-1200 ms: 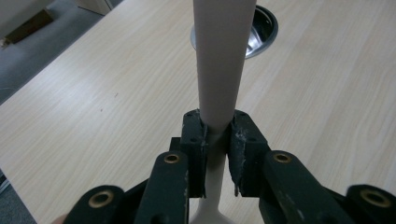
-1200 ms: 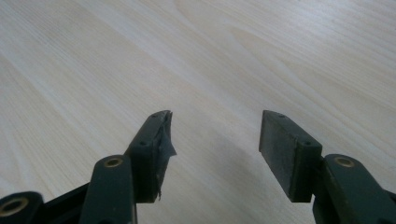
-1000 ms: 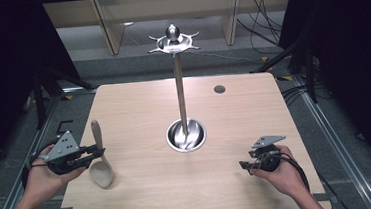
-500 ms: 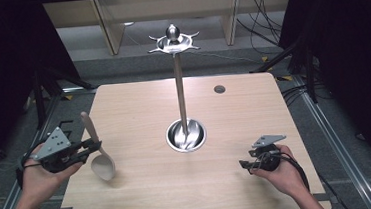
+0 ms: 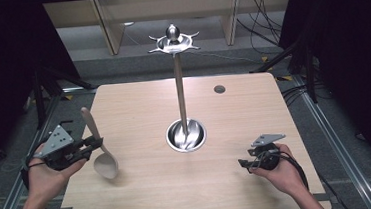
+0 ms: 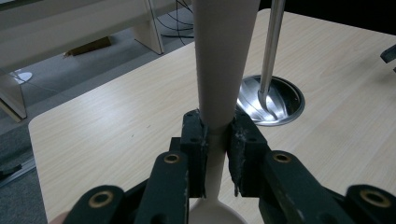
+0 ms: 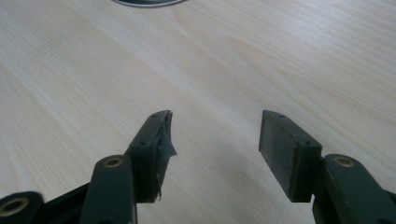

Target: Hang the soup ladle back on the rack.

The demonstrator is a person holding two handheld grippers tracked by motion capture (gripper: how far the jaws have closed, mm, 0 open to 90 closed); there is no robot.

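Just one pale spoon (image 5: 99, 146) is clenched in the left tongs (image 5: 95, 141), while the right tongs (image 7: 212, 140) gape unladen.

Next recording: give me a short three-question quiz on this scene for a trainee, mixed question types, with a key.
1. True or false: the left claw is shut on the spoon.
2. Multiple choice: the right claw is (A) shut on the spoon, (B) open with nothing between its jaws, (C) gripping the metal stand.
3. Short answer: which end of the spoon points down toward the table?

Key
1. True: the jaws clamp the handle just above the bowl.
2. B: bare wood shows between its pads.
3. The bowl end; the handle rises above the claw.
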